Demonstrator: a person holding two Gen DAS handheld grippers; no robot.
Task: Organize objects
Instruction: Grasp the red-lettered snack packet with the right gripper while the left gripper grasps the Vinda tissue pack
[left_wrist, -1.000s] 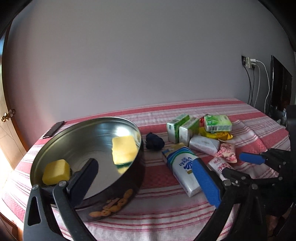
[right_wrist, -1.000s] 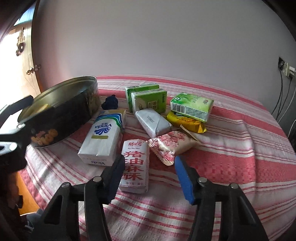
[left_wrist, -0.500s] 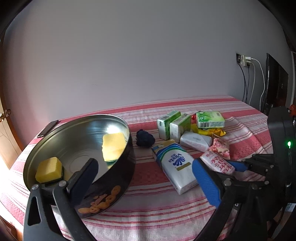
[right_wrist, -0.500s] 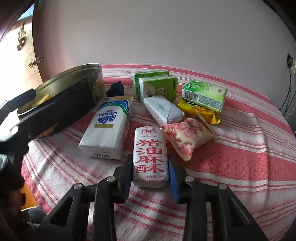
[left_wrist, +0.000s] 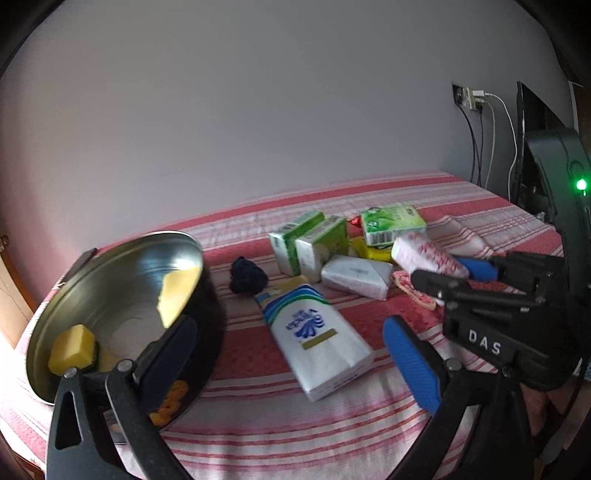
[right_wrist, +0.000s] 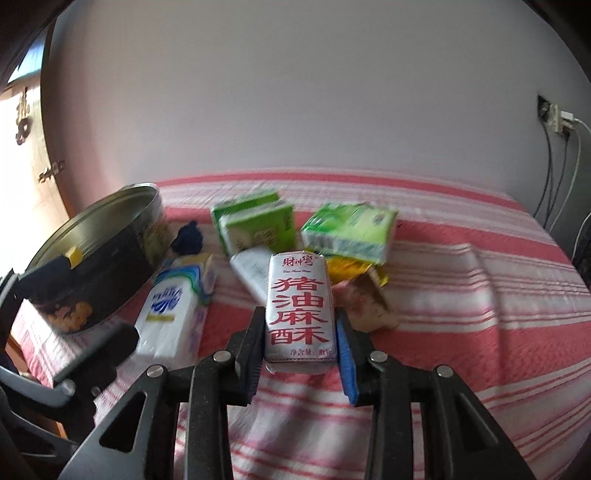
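Observation:
My right gripper (right_wrist: 299, 332) is shut on a white snack pack with red characters (right_wrist: 298, 306) and holds it just above the striped cloth. In the left wrist view the same pack (left_wrist: 424, 256) sticks out of the right gripper (left_wrist: 443, 275) at the right. My left gripper (left_wrist: 288, 354) stands open. Its dark finger overlaps the near wall of a round metal tin (left_wrist: 92, 295), and its blue finger hangs over the cloth beside a white tissue pack (left_wrist: 317, 332). Inside the tin lies a yellow sponge (left_wrist: 72, 349).
On the red-striped cloth (right_wrist: 461, 295) lie two green cartons (right_wrist: 258, 227), a green tissue pack (right_wrist: 347, 227), a white packet (right_wrist: 251, 271), a yellow wrapper, a pink snack bag (right_wrist: 365, 302) and a dark cloth ball (right_wrist: 188, 238). Wall socket and cables (left_wrist: 476, 122) are at the right.
My right gripper closed on the red-lettered snack pack and raised it off the cloth. The left gripper shifted sideways, so the tin and packs slid left in its view.

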